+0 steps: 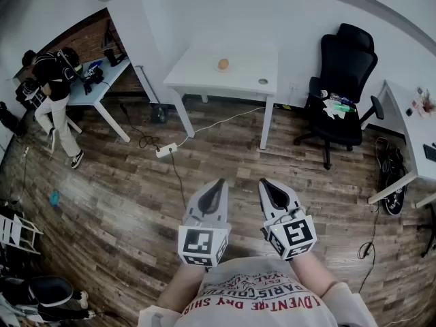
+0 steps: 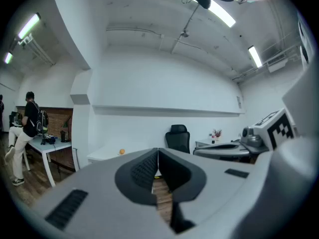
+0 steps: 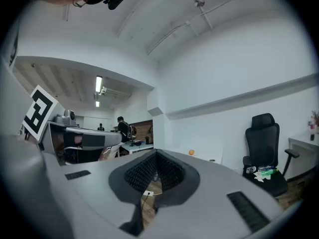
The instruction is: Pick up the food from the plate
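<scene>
A round orange-brown piece of food (image 1: 223,64) lies on a pale plate on the white table (image 1: 204,77) across the room. It shows as a small orange dot in the left gripper view (image 2: 121,152) and in the right gripper view (image 3: 191,152). My left gripper (image 1: 219,182) and right gripper (image 1: 266,182) are held side by side close to my chest, above the wooden floor and far from the table. Both point toward the table. The left gripper (image 2: 158,151) has its jaws together with nothing between them, and so does the right gripper (image 3: 156,153).
A small round object (image 1: 263,82) sits near the table's right front corner. A black office chair (image 1: 344,73) stands right of the table, with another desk (image 1: 409,125) at the far right. A power strip (image 1: 165,150) and cables lie on the floor. A person (image 1: 54,80) stands at the far-left desk.
</scene>
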The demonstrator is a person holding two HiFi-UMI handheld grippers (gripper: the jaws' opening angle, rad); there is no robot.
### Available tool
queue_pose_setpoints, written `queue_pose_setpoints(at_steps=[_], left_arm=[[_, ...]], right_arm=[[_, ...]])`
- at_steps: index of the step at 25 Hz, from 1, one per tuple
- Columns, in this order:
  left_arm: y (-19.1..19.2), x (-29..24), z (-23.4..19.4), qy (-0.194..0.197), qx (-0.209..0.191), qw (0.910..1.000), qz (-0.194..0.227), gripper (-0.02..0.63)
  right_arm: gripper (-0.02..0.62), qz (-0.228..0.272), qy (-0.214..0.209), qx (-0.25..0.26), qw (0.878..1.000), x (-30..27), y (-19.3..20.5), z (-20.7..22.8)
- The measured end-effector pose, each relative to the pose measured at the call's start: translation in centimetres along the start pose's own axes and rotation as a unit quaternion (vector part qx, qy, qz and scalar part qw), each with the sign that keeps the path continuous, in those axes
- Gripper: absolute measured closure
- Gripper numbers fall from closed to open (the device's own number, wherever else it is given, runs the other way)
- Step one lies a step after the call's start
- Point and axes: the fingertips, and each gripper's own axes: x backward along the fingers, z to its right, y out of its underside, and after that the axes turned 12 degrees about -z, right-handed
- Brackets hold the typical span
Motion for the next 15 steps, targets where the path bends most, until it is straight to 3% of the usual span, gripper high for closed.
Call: queue_pose_setpoints(at_steps=[15], left_arm=[[0.9, -3.6, 3.0, -0.023, 0.020, 0.9994, -0.017, 0.599]], right_arm=[[0.586, -0.009, -0.019, -0.006, 1.000, 0.2, 1.9, 4.8]])
